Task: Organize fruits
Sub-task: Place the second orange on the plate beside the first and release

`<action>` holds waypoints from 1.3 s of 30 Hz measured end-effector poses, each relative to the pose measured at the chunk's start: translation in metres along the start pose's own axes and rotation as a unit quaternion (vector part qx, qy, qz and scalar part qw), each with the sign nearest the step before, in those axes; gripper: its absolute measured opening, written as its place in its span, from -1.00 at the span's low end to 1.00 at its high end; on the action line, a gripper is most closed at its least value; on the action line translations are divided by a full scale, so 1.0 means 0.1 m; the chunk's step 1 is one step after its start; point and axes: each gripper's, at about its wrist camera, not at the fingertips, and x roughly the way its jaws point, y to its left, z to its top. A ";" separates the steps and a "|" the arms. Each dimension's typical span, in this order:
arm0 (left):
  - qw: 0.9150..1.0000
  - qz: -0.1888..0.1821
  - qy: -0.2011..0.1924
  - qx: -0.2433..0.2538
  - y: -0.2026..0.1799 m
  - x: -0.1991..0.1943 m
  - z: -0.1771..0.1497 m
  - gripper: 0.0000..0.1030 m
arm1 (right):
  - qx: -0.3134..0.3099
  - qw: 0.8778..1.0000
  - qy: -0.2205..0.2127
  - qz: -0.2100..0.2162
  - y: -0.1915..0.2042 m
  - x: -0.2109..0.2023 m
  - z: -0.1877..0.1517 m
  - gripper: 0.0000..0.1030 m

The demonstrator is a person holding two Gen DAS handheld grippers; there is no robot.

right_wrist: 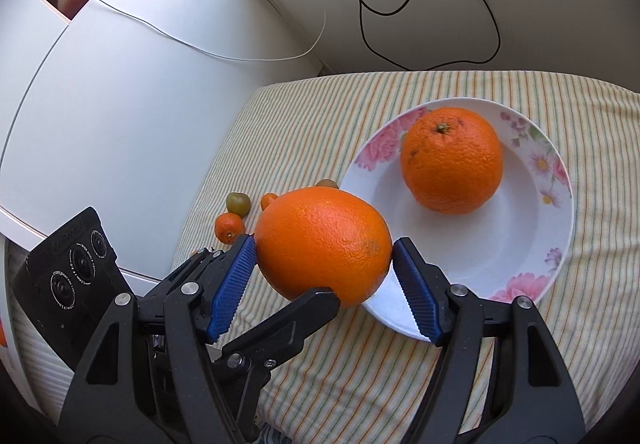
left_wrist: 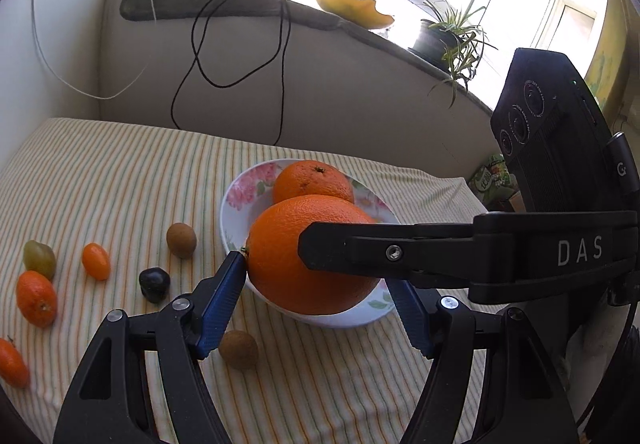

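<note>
A large orange point(left_wrist: 308, 256) point(right_wrist: 324, 244) is held over the near rim of a white floral plate point(left_wrist: 236, 196) point(right_wrist: 532, 228). Both grippers grip it: my left gripper point(left_wrist: 316, 284) has blue pads on its left and right sides, and my right gripper point(right_wrist: 324, 264) pinches it crosswise, its black finger point(left_wrist: 360, 248) lying across the orange in the left wrist view. A second orange point(left_wrist: 312, 180) point(right_wrist: 452, 160) lies in the plate.
On the striped cloth left of the plate lie two kiwis point(left_wrist: 182, 240) point(left_wrist: 239, 350), a dark plum point(left_wrist: 154, 284), kumquats point(left_wrist: 96, 261), a mandarin point(left_wrist: 36, 298) and a green tomato point(left_wrist: 39, 258). Cables hang on the wall behind. A white cabinet point(right_wrist: 120, 104) stands at the left.
</note>
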 end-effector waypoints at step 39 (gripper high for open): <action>0.999 0.016 0.025 0.023 -0.21 0.19 -0.04 0.38 | -0.016 0.997 -0.040 -0.062 -0.41 -0.24 -0.07 0.51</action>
